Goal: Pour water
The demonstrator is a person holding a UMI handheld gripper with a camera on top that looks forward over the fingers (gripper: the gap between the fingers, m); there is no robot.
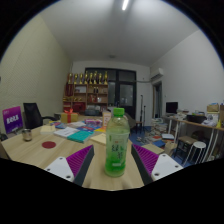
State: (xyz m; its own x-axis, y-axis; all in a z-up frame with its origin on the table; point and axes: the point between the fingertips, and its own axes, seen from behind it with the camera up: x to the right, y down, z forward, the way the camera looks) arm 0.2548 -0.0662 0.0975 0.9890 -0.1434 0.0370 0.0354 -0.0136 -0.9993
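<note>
Ahead, green-capped bottle (117,142) upright between the spread gripper (113,160) fingers, near the wooden table (40,157) edge.

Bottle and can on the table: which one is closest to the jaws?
The green-capped bottle. It stands between the open jaws of the gripper, while the small can sits far off beside the dark monitor.

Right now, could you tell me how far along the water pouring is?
Done: the gripper has reached the clear plastic bottle with a green cap, which stands upright on the wooden table between the pink finger pads. In hand: closing on it; contact is unclear. Left: lifting and pouring; the cap is on, and no receiving cup is evident.
</note>
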